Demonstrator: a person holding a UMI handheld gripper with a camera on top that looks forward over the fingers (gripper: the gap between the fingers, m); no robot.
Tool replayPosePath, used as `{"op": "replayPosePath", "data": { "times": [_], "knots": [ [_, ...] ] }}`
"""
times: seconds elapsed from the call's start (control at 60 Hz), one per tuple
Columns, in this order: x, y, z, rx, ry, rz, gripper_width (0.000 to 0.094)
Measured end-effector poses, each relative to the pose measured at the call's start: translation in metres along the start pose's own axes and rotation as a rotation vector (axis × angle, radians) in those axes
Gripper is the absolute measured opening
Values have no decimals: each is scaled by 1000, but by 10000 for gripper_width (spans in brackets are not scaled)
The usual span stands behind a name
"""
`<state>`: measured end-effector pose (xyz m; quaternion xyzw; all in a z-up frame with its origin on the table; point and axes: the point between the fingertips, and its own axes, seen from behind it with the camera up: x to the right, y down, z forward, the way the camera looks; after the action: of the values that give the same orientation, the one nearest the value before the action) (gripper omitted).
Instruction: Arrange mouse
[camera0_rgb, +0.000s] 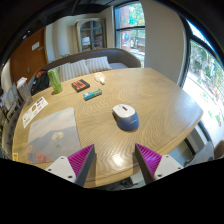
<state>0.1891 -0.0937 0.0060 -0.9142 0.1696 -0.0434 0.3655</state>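
A grey and white computer mouse (125, 116) sits on the round wooden table (150, 100), a little right of the middle and beyond my fingers. My gripper (114, 160) hovers over the table's near edge with its two magenta pads (80, 160) wide apart and nothing between them. The mouse lies ahead of the gap, slightly toward the right finger. A grey mouse mat (52, 136) lies on the table to the left of the mouse, ahead of the left finger.
At the far side of the table are a green can (54, 80), a brown box (80, 86), a teal item (92, 95) and a small white thing (100, 78). A paper (34, 110) lies at left. A sofa (85, 65) and windows stand behind.
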Motion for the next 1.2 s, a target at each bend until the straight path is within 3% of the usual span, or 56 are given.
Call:
{"op": "replayPosePath", "data": {
  "times": [0.133, 0.267, 0.35, 0.417, 0.55, 0.717, 0.833, 0.933, 1.05, 1.133, 1.2],
  "knots": [
    [41, -39, 47, 26, 0, -72, 829],
    [43, -61, 90, 36, -102, -179, 835],
    [38, -79, 103, 75, -164, -172, 754],
    [31, -84, 109, 100, -205, -211, 564],
    [29, -84, 110, 141, -201, -219, 511],
    [30, -83, 112, 49, -178, -249, 413],
    [33, -93, 101, -8, -140, -207, 401],
    [-1, -167, 58, 140, -144, -171, 402],
    [-94, -242, -14, 310, -213, -189, 399],
    [-167, -242, -24, 339, -276, -185, 398],
    [-214, -215, -23, 320, -297, -205, 397]
  ]
}}
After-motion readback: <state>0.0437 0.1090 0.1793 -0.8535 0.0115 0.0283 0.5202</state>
